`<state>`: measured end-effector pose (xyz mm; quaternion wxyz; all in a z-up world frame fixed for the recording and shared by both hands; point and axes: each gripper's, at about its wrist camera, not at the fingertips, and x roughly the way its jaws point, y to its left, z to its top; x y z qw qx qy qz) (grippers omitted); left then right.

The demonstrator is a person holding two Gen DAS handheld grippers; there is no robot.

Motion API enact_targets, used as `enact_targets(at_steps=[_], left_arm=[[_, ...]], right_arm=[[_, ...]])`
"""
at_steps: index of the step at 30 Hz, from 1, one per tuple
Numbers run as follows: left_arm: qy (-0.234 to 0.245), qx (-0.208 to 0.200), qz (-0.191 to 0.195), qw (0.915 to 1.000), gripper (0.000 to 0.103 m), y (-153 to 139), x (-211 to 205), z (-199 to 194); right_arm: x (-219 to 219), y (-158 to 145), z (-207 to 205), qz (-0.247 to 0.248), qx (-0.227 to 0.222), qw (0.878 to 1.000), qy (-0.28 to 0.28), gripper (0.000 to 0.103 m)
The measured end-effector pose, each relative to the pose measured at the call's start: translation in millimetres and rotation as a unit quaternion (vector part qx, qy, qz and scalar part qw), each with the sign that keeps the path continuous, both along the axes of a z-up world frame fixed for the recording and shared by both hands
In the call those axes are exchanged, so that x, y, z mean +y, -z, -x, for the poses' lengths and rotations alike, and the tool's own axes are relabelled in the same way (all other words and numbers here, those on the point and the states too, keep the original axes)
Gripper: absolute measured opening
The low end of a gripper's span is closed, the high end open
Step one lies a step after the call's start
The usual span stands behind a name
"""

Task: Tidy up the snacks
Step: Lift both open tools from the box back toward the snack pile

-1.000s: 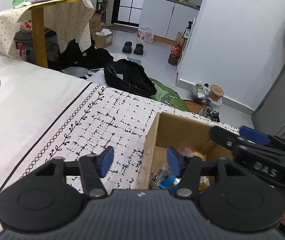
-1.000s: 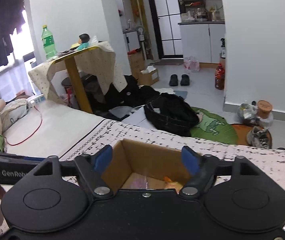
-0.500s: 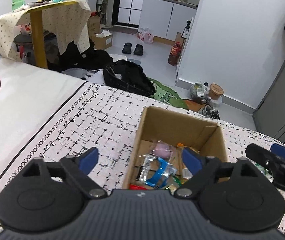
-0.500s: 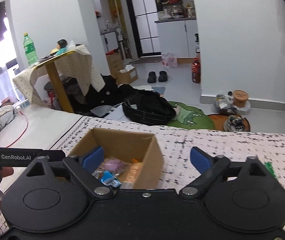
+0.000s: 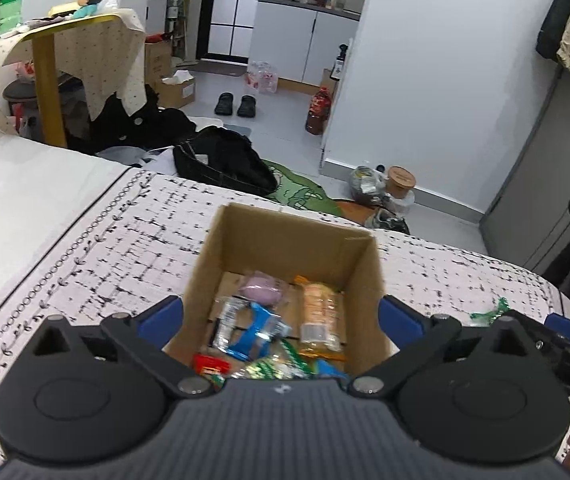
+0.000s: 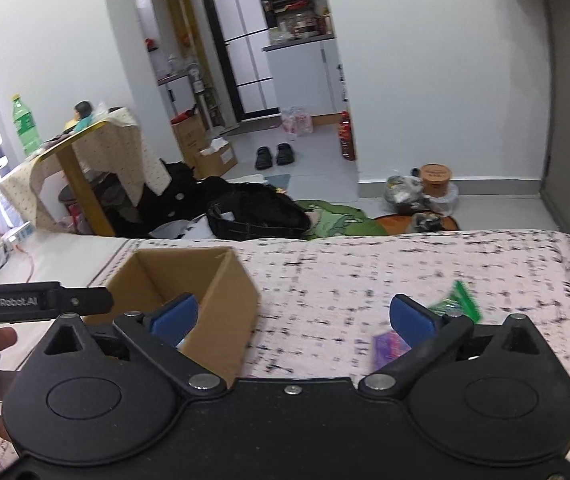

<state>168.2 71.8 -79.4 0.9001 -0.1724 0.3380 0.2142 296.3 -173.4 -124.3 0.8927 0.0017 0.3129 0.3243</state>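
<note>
Standing wide apart and empty, the right hand-held gripper (image 6: 291, 318) is nearer the purple snack (image 6: 389, 346), just beside its right finger.

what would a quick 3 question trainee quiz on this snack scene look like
1. True or false: the cardboard box is empty.
2. Which loose snacks lie on the patterned cover outside the box? A) green packet and purple packet B) a banana C) a can
3. Fill in: both the left tool and the right tool are ____.

Key: 1 false, snacks lie inside it; 2 A; 3 open, their jaws have just been opening with nothing gripped.
</note>
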Motion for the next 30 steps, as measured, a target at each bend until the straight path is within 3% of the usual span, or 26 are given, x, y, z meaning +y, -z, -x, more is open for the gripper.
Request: enact_targets(at_steps=[5, 30], left_arm=[[0.007, 0.001, 0.002, 1.0000, 0.103, 1.1, -16.6, -0.9], [0.086, 0.002, 0.001, 0.9963, 0.103, -2.5, -112.0, -11.5]], right_arm=[[-22.6, -1.5, 4.1, -0.002, -0.013, 1.000, 0.018, 0.103], [-109.6, 15.6, 19.0, 0.029, 0.003, 0.998, 0.064, 0.103]])
